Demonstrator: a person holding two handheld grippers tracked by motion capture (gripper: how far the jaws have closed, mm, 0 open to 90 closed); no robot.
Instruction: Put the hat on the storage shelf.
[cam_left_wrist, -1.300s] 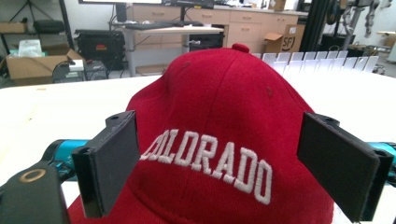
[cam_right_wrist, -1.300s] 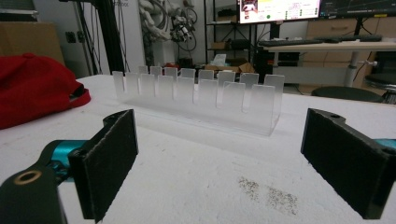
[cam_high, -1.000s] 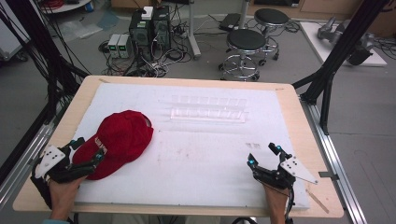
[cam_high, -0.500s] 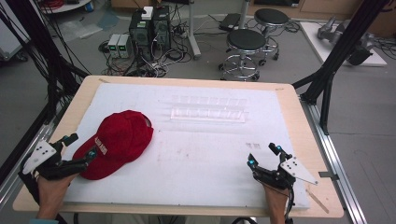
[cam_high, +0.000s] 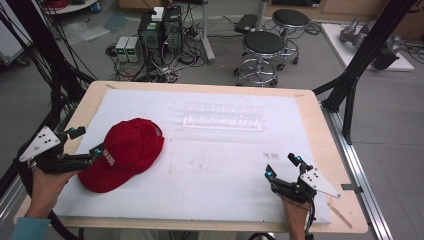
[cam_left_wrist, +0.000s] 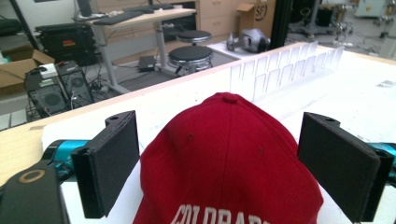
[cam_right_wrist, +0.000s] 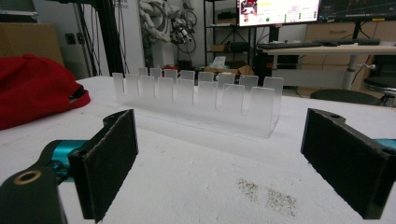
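We see the red cloth baseball cap (cam_high: 124, 154) with white lettering lying crown-up on the left part of the white foam mat (cam_high: 215, 170), its brim toward the near edge. The left gripper (cam_high: 82, 147) stands at the cap's left side with its jaws spread wide; in the left gripper view the cap (cam_left_wrist: 229, 158) sits between the two black pads (cam_left_wrist: 112, 163), which flank it without pressing it. We judge the work to be at its outset: the approach is made, but no grasp is closed and the cap is not lifted (what follows the grasp cannot be read from these views). The right gripper (cam_high: 282, 167) rests near the mat's right front corner, jaws likewise open and holding nothing, well apart from the cap. Beyond the cap stands a clear slotted acrylic rack (cam_high: 222, 120), near the far middle of the mat. The mat between cap, rack and right gripper offers room for sliding or lifting; the wooden table edge (cam_high: 345, 165) bounds it closely on every side.
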